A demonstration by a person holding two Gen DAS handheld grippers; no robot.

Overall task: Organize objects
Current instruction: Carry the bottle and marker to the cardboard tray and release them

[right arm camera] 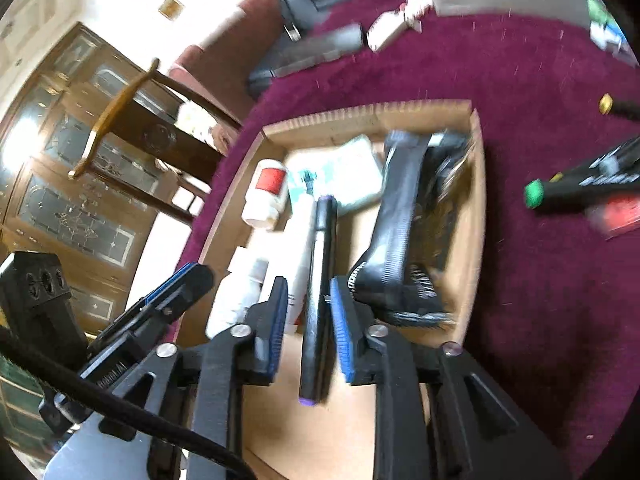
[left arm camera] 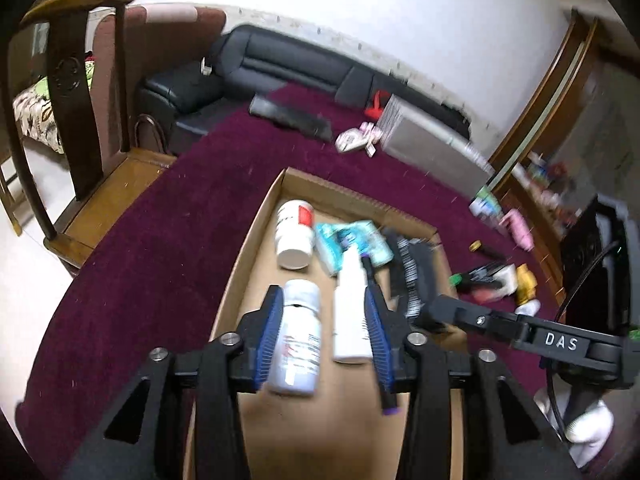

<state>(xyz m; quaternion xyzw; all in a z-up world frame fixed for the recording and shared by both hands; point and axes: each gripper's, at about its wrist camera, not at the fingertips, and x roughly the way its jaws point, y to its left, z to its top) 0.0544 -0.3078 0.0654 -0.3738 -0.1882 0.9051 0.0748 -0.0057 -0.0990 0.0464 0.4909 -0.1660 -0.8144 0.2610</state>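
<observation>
Cardboard box (right arm camera: pixel 478 184) on maroon cloth, black marker (right arm camera: pixel 318 292) lying lengthwise between the right gripper (right arm camera: pixel 309 312) jaws, apart, left gripper (left arm camera: pixel 322 334) jaws spread beside a white bottle (left arm camera: pixel 298 344).

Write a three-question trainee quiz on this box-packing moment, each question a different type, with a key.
1. True or false: the white bottle between the left gripper fingers lies inside the cardboard box.
2. Which item lies between the right gripper fingers? A) hairbrush B) black marker C) spray bottle
3. Fill in: the cloth under the box is coloured ____.

Key:
1. True
2. B, the black marker with purple caps; the hairbrush and spray bottle lie beside it.
3. Maroon, the cloth.
</observation>
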